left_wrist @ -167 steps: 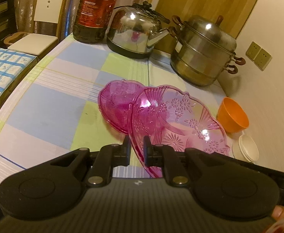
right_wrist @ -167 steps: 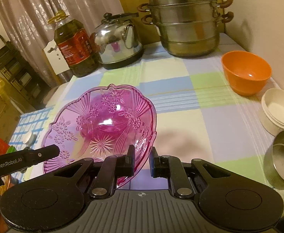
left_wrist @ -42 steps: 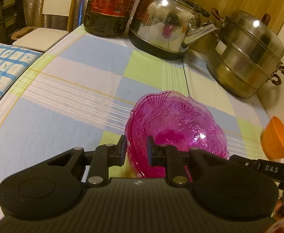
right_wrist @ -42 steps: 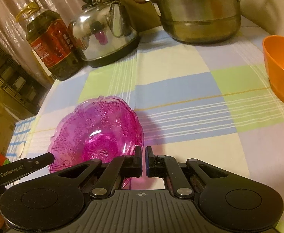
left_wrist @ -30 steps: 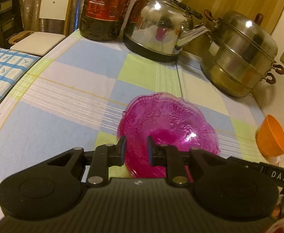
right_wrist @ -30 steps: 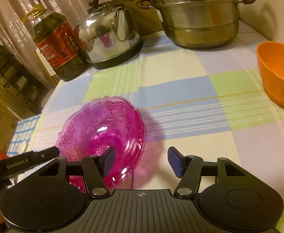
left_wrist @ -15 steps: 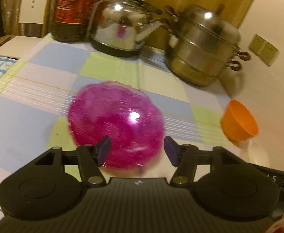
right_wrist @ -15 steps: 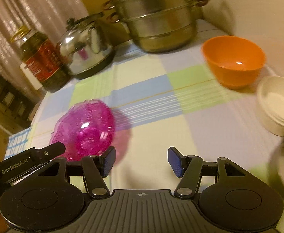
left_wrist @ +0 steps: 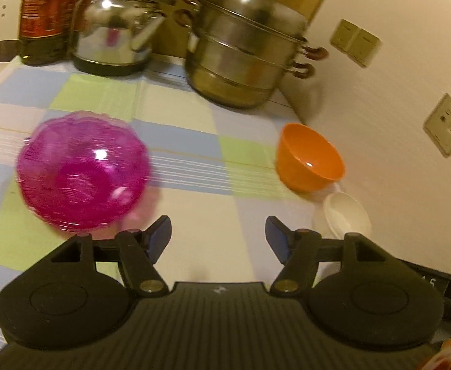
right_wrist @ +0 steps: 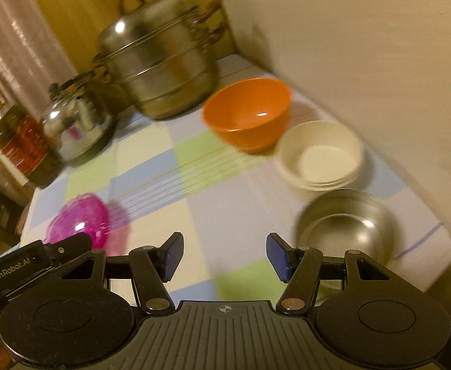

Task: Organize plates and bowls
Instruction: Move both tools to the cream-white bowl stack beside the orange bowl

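Both tools are empty: the left tool (left_wrist: 218, 236) is opening its jaws, the right tool (right_wrist: 224, 256) gapes wide, nearer the steel bowl (right_wrist: 345, 225), white bowls (right_wrist: 321, 157) and orange bowl (right_wrist: 247, 114) far right on the bench (right_wrist: 225, 203)

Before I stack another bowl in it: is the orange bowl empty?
Empty. The orange bowl stands upright and its bare inside shows only a light glint.
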